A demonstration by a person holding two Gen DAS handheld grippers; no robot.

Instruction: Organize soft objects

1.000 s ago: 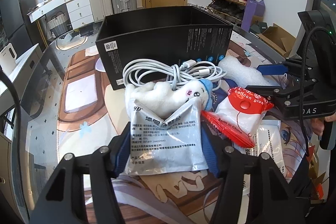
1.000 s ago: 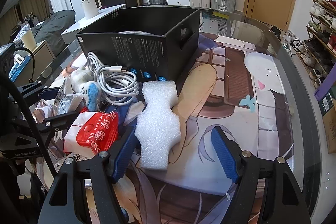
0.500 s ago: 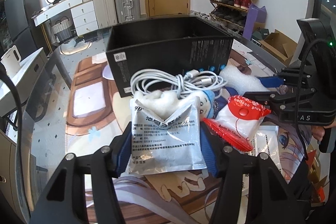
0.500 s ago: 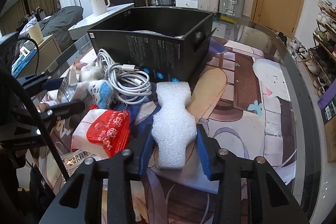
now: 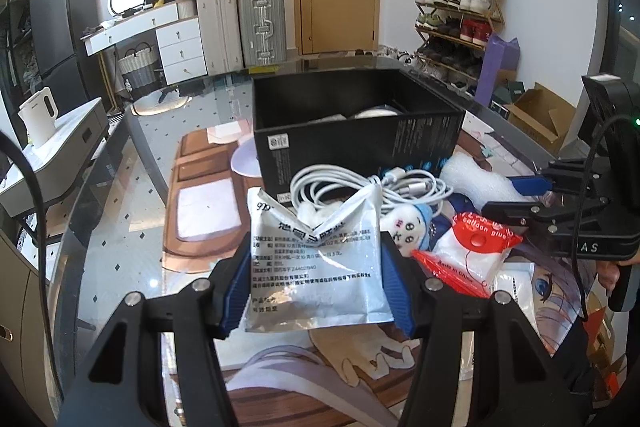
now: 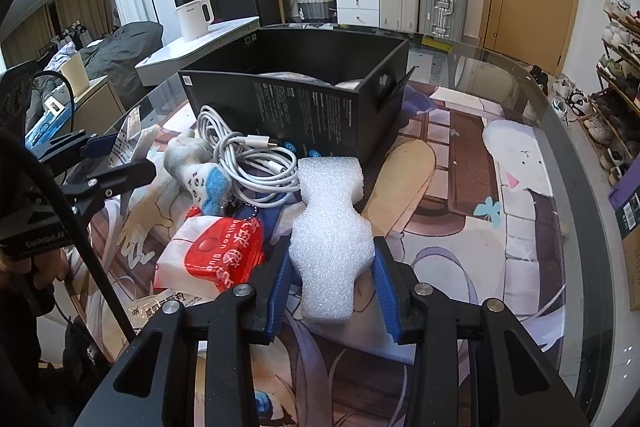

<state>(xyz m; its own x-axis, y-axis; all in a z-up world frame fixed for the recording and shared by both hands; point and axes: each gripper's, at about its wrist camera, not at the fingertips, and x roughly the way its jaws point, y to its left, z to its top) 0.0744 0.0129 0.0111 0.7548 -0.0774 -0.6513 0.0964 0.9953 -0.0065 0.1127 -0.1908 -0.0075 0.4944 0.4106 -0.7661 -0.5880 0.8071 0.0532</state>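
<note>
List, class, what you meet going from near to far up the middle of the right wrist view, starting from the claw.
right claw → white foam block → black box → white drawer unit

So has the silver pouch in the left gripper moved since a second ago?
Yes. The silver pouch, clamped in the left gripper, has lifted: its top now overlaps the white cable coil near the black box.
</note>
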